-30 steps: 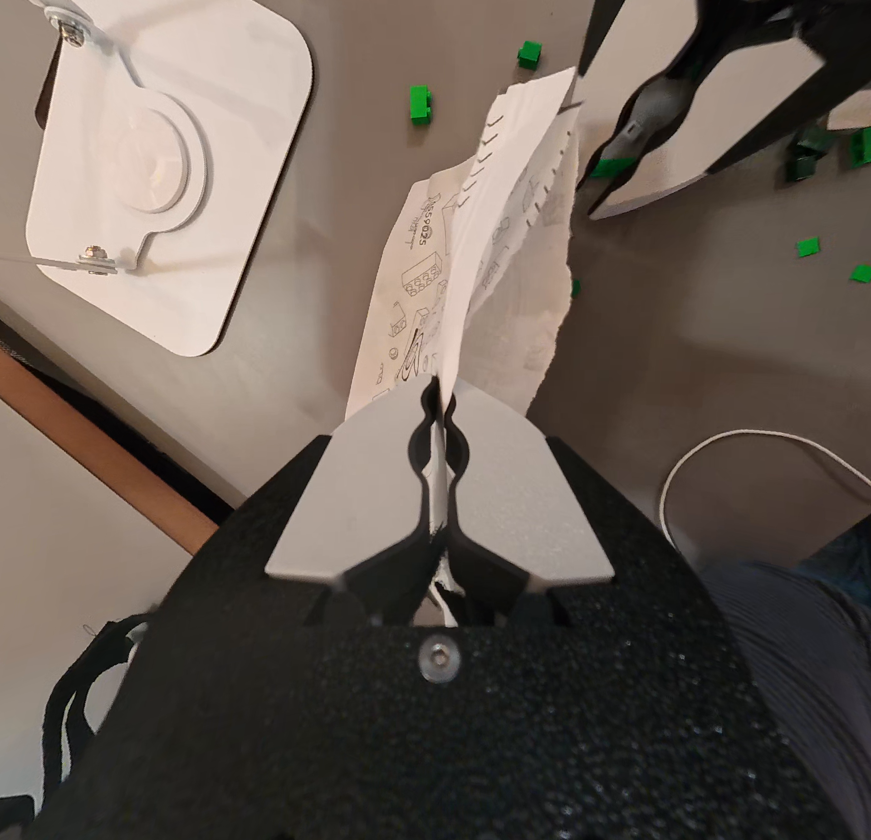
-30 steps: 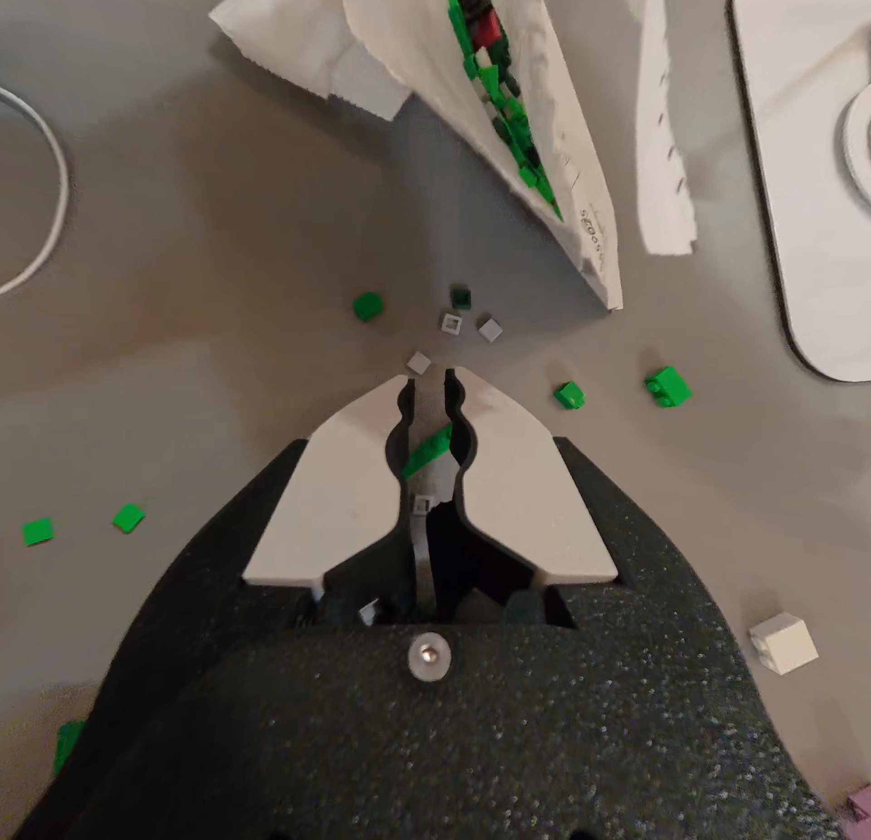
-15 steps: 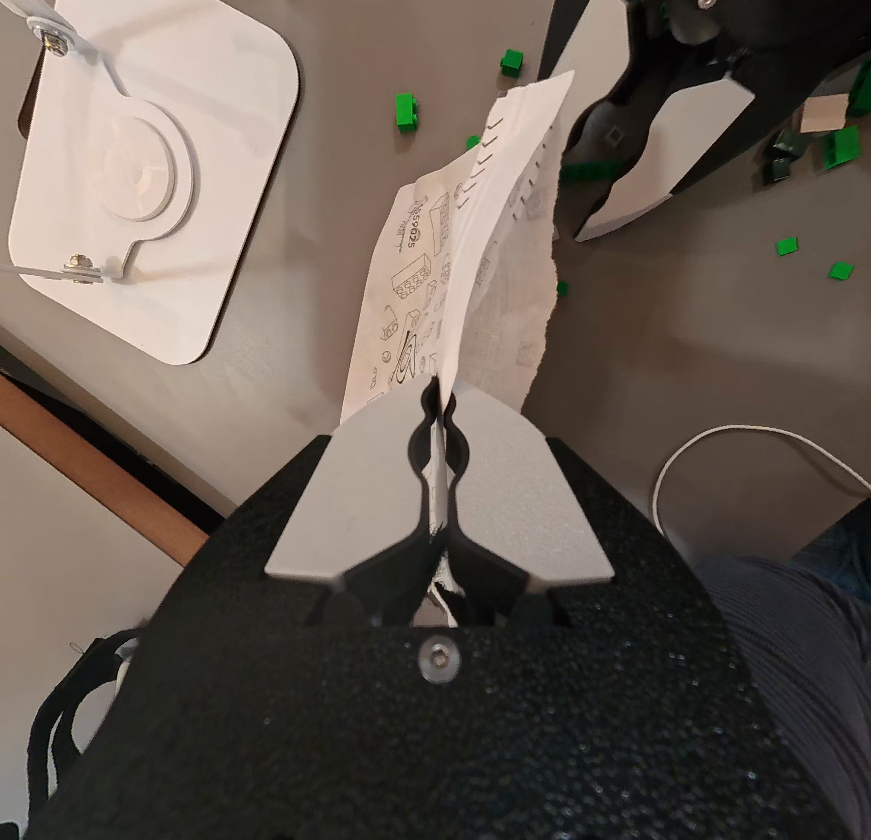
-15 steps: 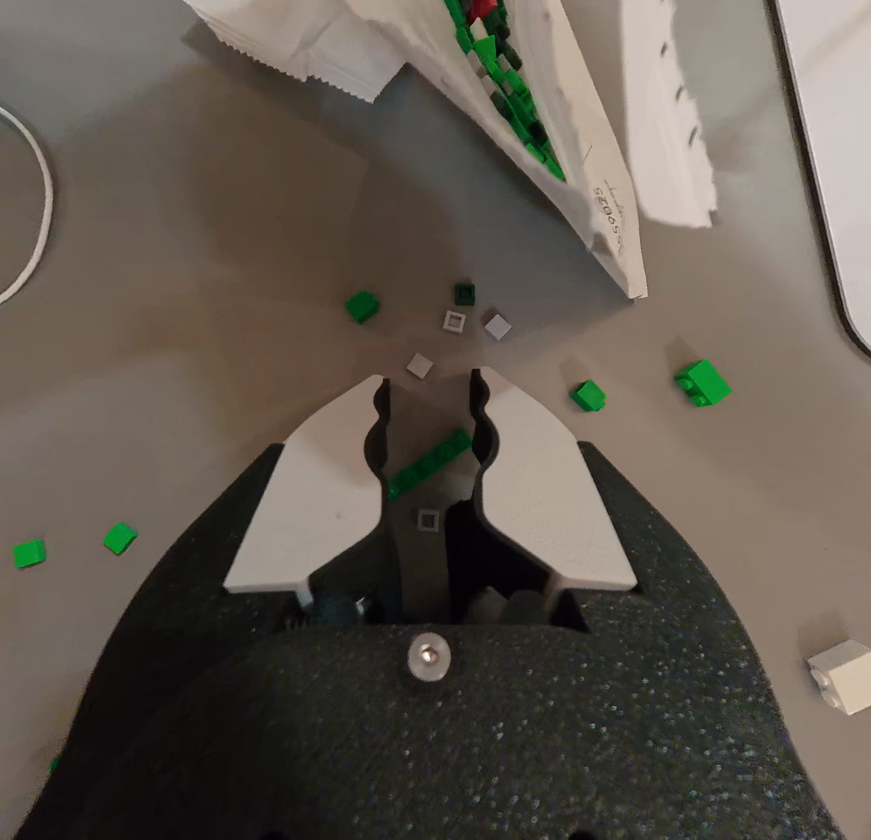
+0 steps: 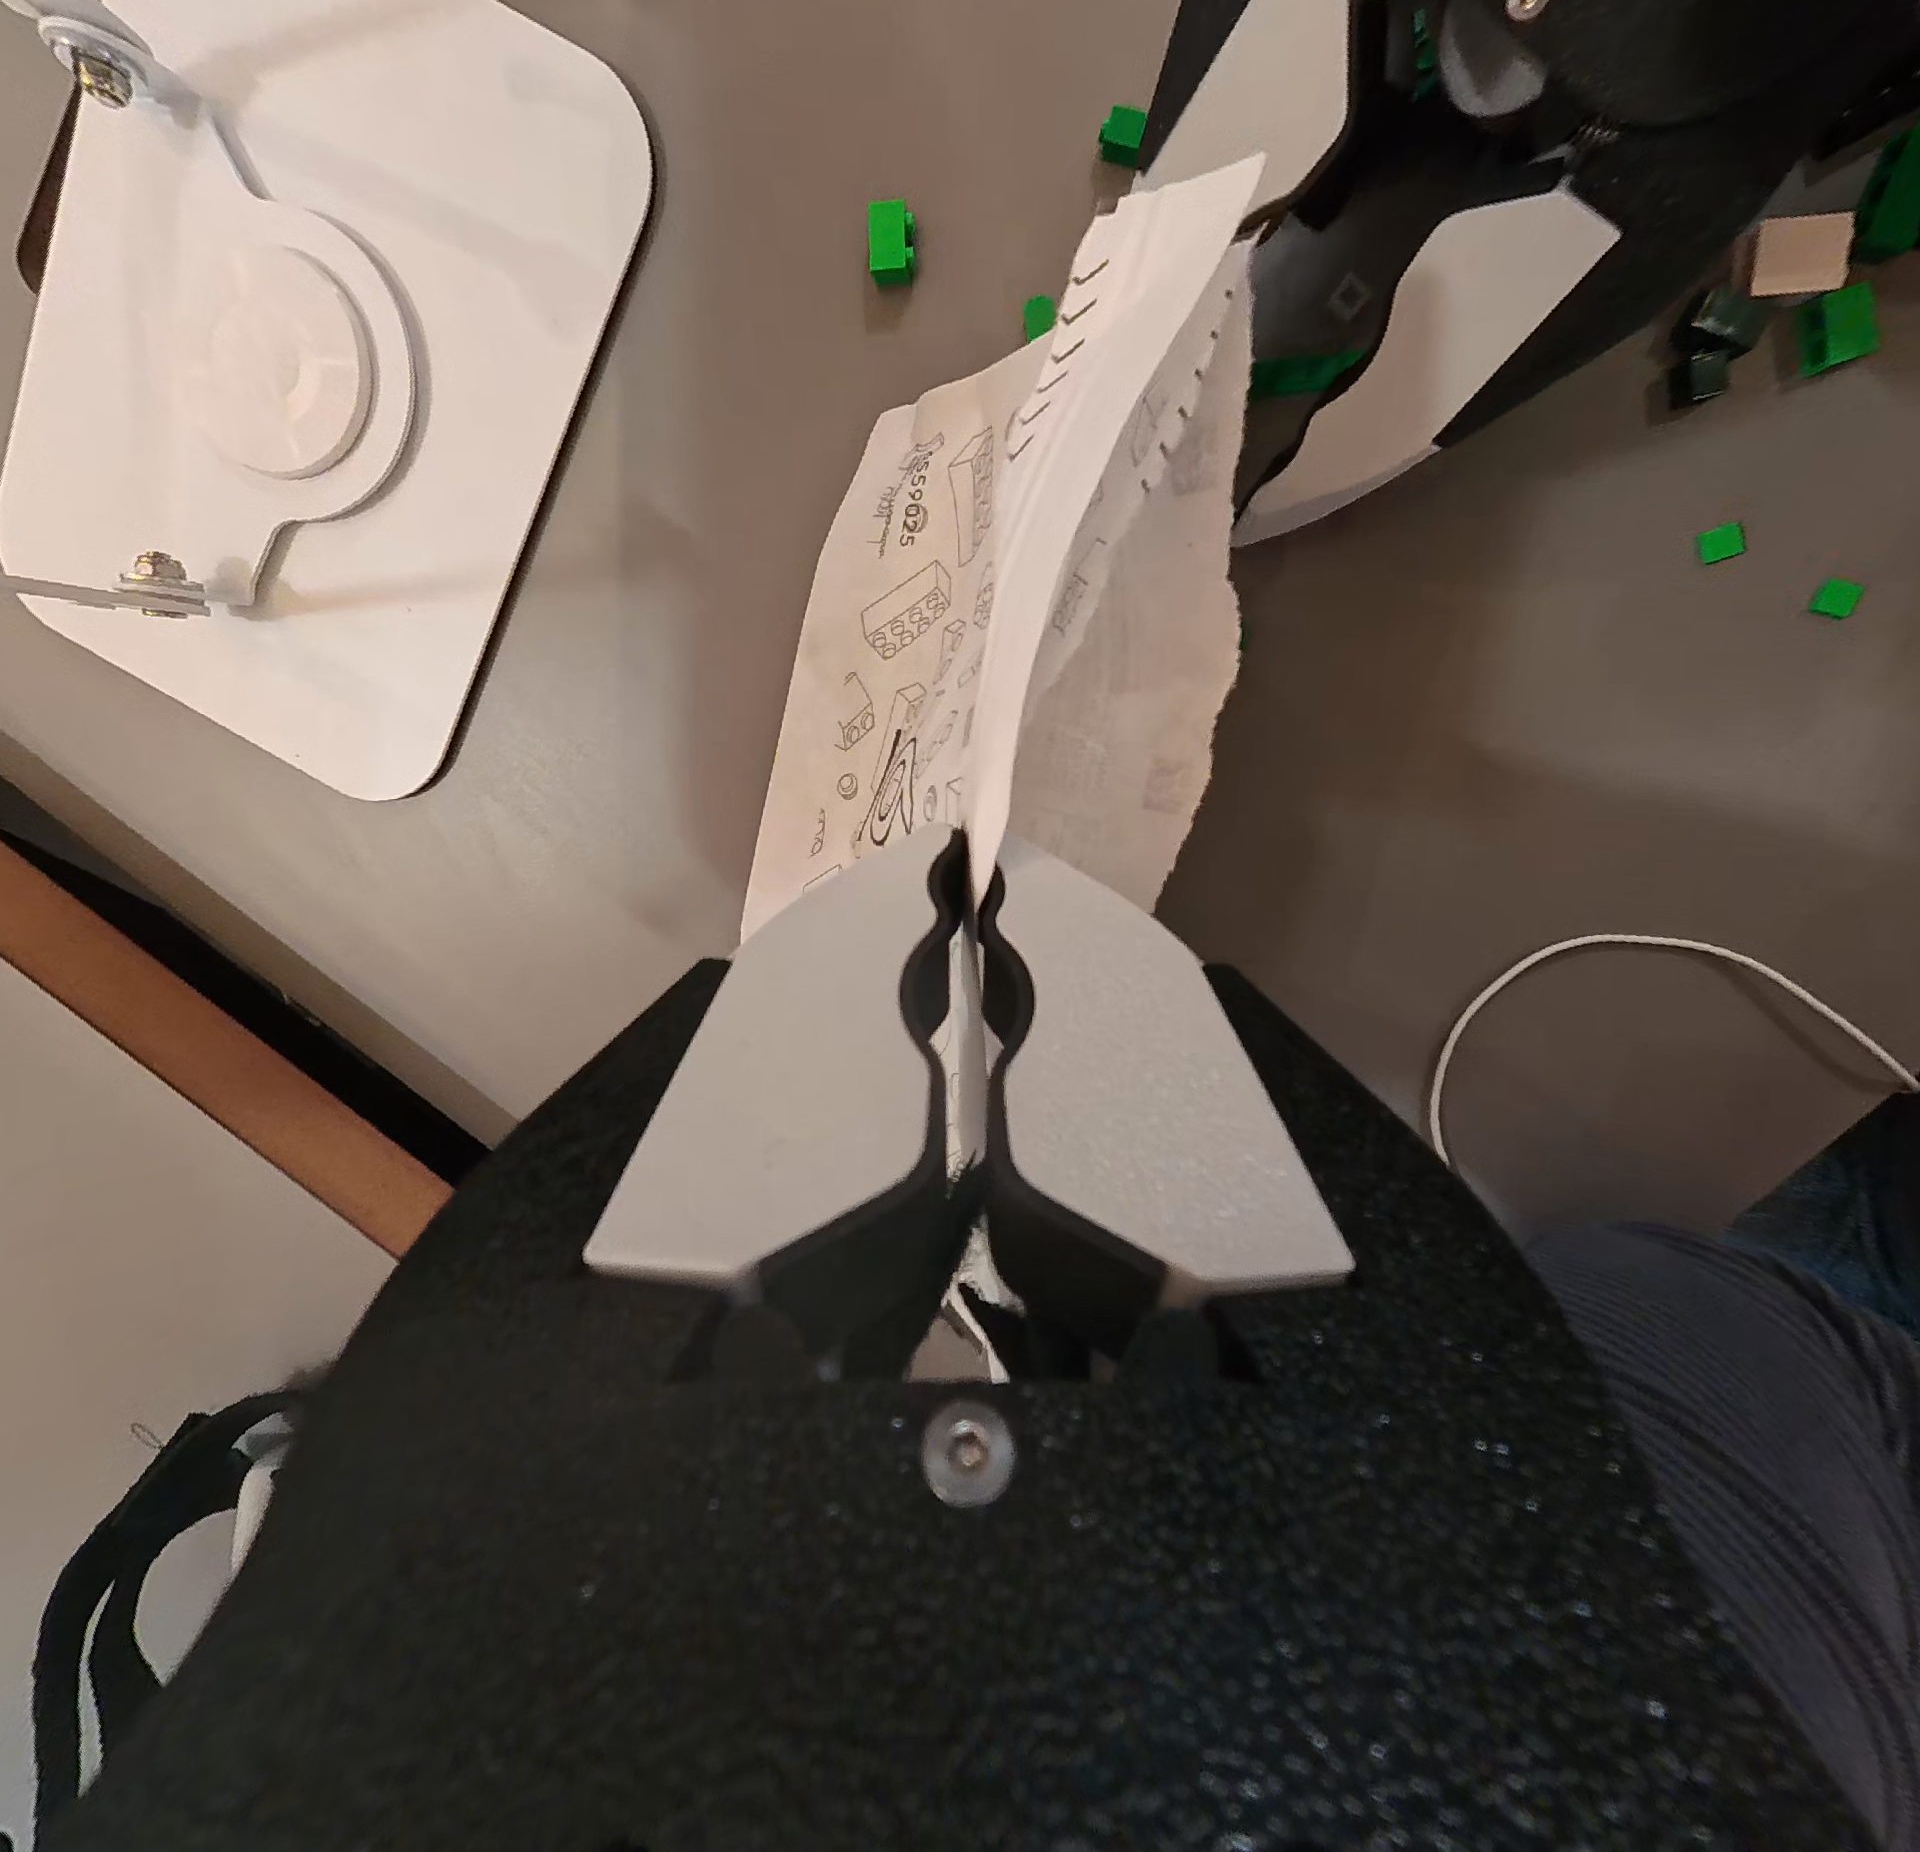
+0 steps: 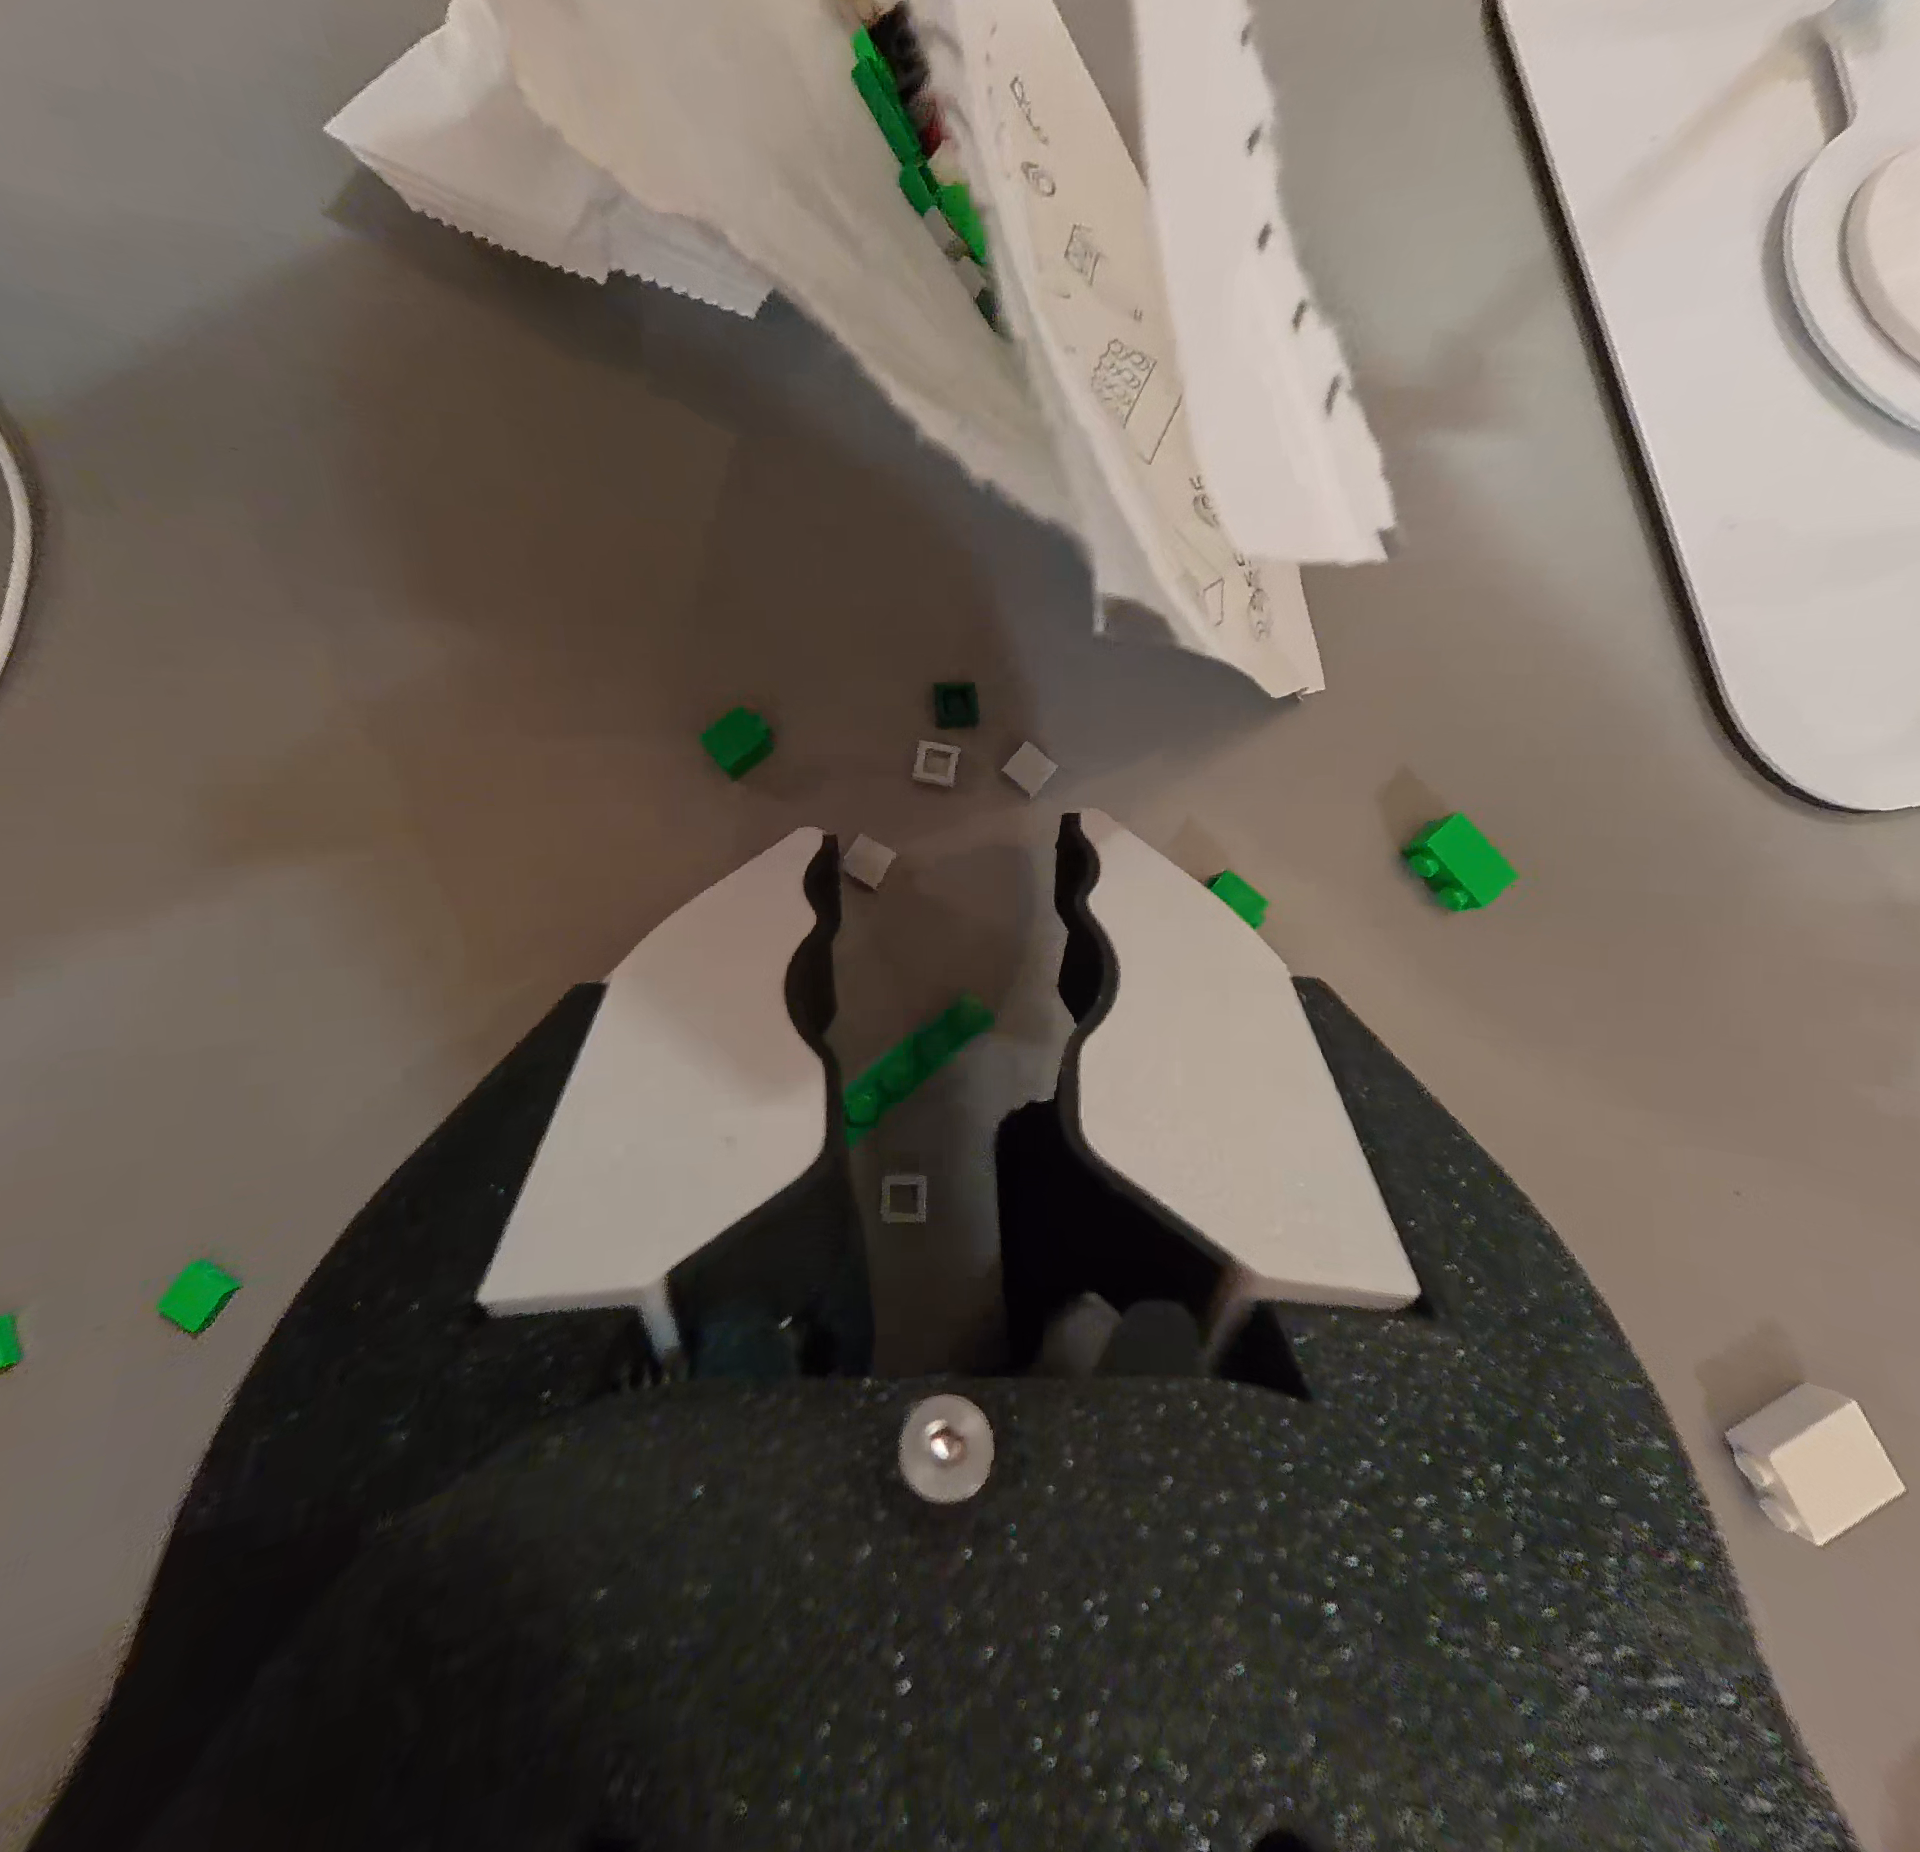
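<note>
**Torn paper bag held up, bricks scattered below**

The left gripper [image 5: 971, 857] has its fingers pressed together on the edge of a white paper bag [image 5: 997, 597], which is torn open and held above the grey surface [image 5: 727, 452]. In the right wrist view the bag's opening faces the camera, and a packed row of small green bricks [image 6: 914, 140], with a few dark and reddish ones, sits inside it (the exact count is too blurred to tell).

The right gripper [image 6: 945, 836] hangs just above the surface with its fingers spread apart and nothing between them. A long green plate [image 6: 914, 1064] and a small grey square piece [image 6: 902, 1197] lie on the surface in the gap between the fingers. Just ahead of the fingertips lie several small grey tiles, a dark green stud [image 6: 954, 704] and loose green bricks. A white cube brick [image 6: 1808, 1459] sits off to the right, and a white base plate [image 6: 1662, 368] lies well apart.
</note>
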Action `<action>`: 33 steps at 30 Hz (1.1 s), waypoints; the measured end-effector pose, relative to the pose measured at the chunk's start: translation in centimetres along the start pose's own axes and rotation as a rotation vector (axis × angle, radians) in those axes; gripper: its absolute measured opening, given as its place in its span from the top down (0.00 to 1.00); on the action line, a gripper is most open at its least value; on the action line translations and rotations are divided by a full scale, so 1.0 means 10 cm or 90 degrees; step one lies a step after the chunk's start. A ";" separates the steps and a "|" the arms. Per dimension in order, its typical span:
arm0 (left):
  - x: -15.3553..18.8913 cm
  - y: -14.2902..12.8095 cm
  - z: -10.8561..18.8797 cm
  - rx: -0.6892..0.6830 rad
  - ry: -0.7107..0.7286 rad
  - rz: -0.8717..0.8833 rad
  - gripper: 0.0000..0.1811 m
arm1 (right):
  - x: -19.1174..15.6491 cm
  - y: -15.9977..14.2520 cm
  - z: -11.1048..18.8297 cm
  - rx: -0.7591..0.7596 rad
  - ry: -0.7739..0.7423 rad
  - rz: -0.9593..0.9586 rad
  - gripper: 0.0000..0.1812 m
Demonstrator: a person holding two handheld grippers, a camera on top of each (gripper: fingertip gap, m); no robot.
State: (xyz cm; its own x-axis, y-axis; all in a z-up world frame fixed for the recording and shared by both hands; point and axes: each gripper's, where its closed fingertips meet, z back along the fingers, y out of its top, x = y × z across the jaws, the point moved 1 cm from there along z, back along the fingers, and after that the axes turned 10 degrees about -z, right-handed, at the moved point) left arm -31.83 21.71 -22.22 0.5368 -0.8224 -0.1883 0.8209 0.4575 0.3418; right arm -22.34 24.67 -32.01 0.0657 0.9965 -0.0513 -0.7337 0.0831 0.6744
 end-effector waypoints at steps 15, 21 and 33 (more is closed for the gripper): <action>0.00 -0.02 0.01 0.004 -0.005 0.005 1.00 | 0.00 -0.11 0.06 -0.014 0.049 -0.026 0.84; 0.01 -0.02 0.01 0.005 -0.009 0.005 1.00 | -0.03 -0.13 0.03 -0.021 0.064 -0.025 0.84; 0.03 -0.01 0.00 0.003 -0.012 0.000 1.00 | -0.14 -0.07 -0.03 -0.027 0.066 0.001 0.94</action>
State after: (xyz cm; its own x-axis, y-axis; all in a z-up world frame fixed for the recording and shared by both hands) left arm -31.76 21.46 -22.26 0.5332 -0.8284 -0.1717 0.8197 0.4558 0.3468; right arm -22.12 23.25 -32.65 -0.0049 0.9919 -0.1273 -0.7615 0.0788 0.6434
